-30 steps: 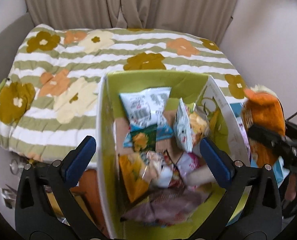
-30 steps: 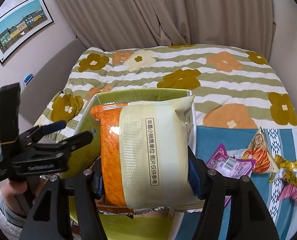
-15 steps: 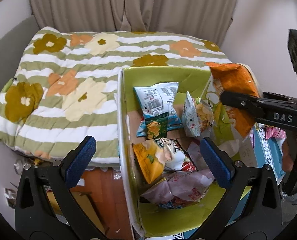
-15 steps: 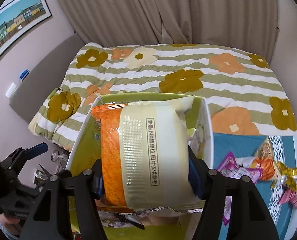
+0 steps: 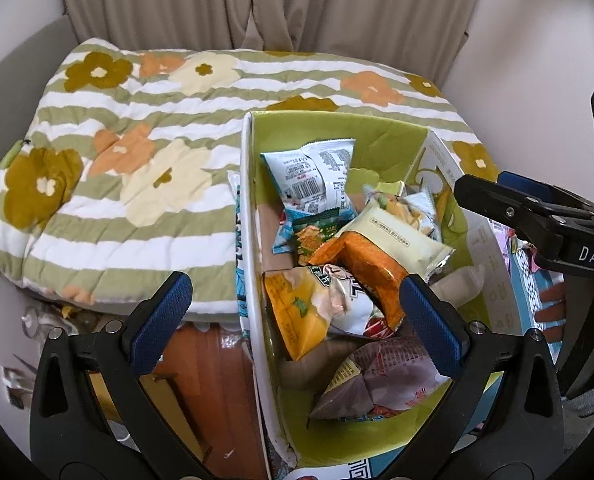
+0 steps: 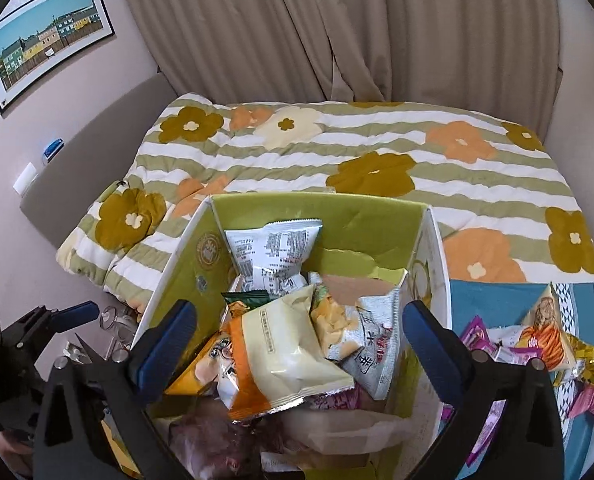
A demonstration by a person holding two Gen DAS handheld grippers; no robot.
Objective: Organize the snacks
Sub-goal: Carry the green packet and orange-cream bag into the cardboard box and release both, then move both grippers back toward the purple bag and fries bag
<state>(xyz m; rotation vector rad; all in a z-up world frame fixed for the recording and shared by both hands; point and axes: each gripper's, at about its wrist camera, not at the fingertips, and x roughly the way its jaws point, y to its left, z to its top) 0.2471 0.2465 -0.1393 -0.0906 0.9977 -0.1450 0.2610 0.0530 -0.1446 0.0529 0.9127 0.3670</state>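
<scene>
A green cardboard box (image 5: 337, 128) (image 6: 337, 208) holds several snack bags. On top of the pile lies an orange and cream chip bag (image 5: 377, 248) (image 6: 285, 352), touched by neither gripper. My right gripper (image 6: 297, 336) hovers above it; its jaws are opening and stand wide, with the bag lying loose below them. From the right, that gripper also reaches into the left wrist view (image 5: 513, 208). My left gripper (image 5: 293, 316) is open over the box's left wall, holding nothing; the right wrist view shows it at the left edge (image 6: 53, 320).
The box stands at the foot of a bed with a flowered striped quilt (image 5: 137, 152) (image 6: 377, 152). More snack packets (image 6: 537, 340) lie on a blue cloth (image 6: 497, 300) right of the box. Wooden floor (image 5: 209, 380) and small clutter show left of the box.
The right gripper opened and let go of the orange and cream bag, which dropped onto the pile in the box. Both grippers drifted a little sideways over the box.
</scene>
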